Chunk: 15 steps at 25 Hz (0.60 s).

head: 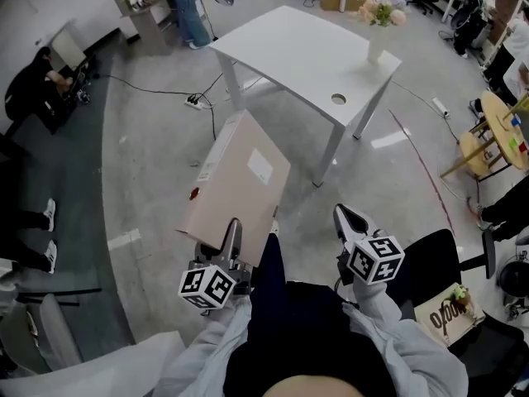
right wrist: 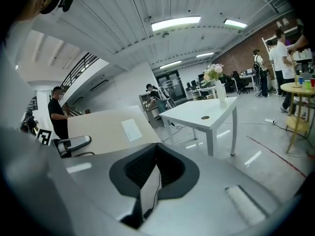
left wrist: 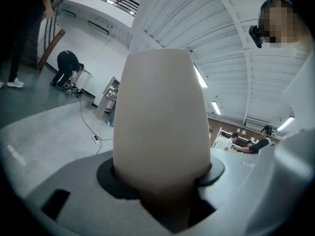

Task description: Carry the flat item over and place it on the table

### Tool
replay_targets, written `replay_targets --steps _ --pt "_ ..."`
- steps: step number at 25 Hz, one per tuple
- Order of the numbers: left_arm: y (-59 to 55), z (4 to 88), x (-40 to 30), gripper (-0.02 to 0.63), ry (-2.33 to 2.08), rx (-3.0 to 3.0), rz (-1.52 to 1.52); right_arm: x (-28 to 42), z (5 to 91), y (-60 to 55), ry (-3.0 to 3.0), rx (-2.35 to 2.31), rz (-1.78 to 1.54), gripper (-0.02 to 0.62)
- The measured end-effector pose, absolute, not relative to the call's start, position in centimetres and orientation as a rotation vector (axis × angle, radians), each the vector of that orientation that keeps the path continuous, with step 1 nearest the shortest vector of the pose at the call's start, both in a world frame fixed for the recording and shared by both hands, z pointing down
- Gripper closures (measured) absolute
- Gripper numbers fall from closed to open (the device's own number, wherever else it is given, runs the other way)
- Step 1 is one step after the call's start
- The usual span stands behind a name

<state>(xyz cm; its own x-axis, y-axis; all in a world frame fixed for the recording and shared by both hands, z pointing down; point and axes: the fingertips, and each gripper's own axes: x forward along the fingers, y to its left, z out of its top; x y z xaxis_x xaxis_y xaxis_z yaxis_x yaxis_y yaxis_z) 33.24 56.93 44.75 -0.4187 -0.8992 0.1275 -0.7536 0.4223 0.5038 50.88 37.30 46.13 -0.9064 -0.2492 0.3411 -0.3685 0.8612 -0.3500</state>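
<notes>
The flat item (head: 238, 184) is a thin beige box with a white label. It tilts up over the floor in front of me. My left gripper (head: 233, 231) is shut on its near edge. In the left gripper view the flat item (left wrist: 162, 117) fills the middle between the jaws. My right gripper (head: 345, 215) is to the right of it, shut and holding nothing. The right gripper view looks along the right gripper (right wrist: 153, 170), with the flat item (right wrist: 108, 129) on the left. The white table (head: 306, 56) stands ahead, also seen as the white table (right wrist: 206, 114).
On the table's far right corner stands a vase of flowers (head: 378, 15), and a round hole (head: 338, 99) is near its front edge. A power strip with cable (head: 194, 100) lies on the floor left of the table. A round wooden table (head: 506, 131) and black chair (head: 430, 263) are on the right.
</notes>
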Motion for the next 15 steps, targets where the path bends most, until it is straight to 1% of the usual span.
replay_targets --steps 10,15 --pt "47.0 41.3 21.3 0.341 -2.282 1.492 -0.576 38.7 42.4 28.1 -2.788 0.493 0.539 0.584" --pt "43.1 40.5 15.3 0.341 -2.265 1.545 -0.575 33.2 41.9 25.0 -2.794 0.523 0.547 0.584"
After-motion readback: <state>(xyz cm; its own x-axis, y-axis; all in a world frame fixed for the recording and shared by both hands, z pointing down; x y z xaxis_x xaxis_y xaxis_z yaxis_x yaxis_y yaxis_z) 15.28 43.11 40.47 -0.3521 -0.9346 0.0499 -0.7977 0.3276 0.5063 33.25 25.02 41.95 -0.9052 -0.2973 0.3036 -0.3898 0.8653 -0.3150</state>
